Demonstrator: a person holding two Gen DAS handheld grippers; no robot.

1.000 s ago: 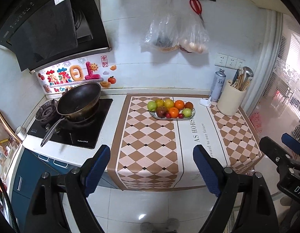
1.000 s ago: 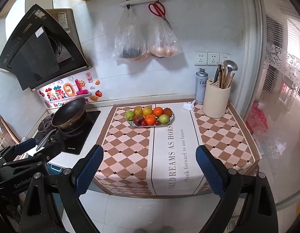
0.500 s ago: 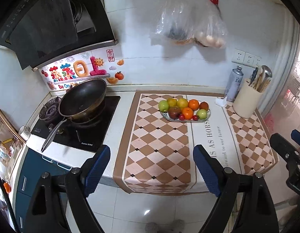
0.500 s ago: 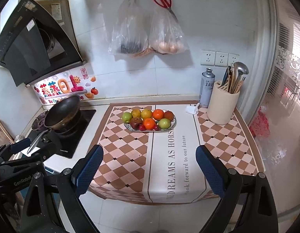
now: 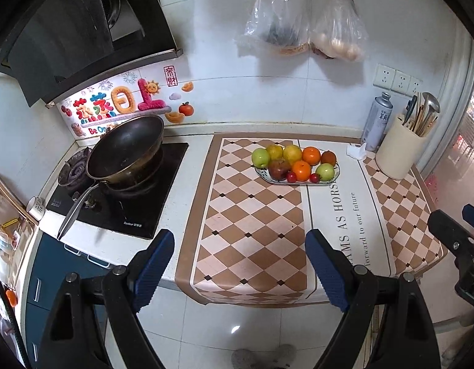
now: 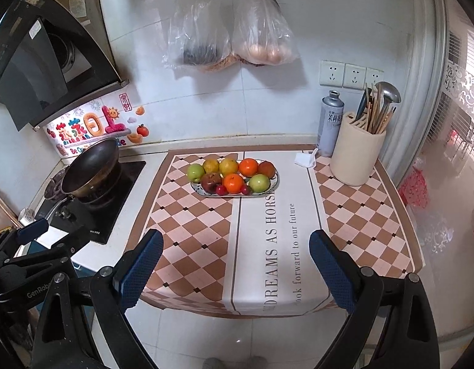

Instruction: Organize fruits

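Left wrist view shows an oval plate (image 5: 330,180) piled with fruits (image 5: 293,163): two green apples, two yellow fruits, two oranges, a brownish fruit, a dark red apple and two small red fruits. The plate rests on a checkered mat (image 5: 252,224) covering the counter, near the back wall, to the right of a wok (image 5: 126,150) on the stove. The left gripper (image 5: 240,264) is spread wide with nothing between its blue pads; the plate lies well beyond the fingertips, ahead and slightly right. Right wrist view shows the right gripper (image 6: 235,269) likewise spread and empty above the mat's near edge, the fruits well ahead, roughly centred between the fingers. A utensil holder (image 6: 356,156) stands at the right rear.
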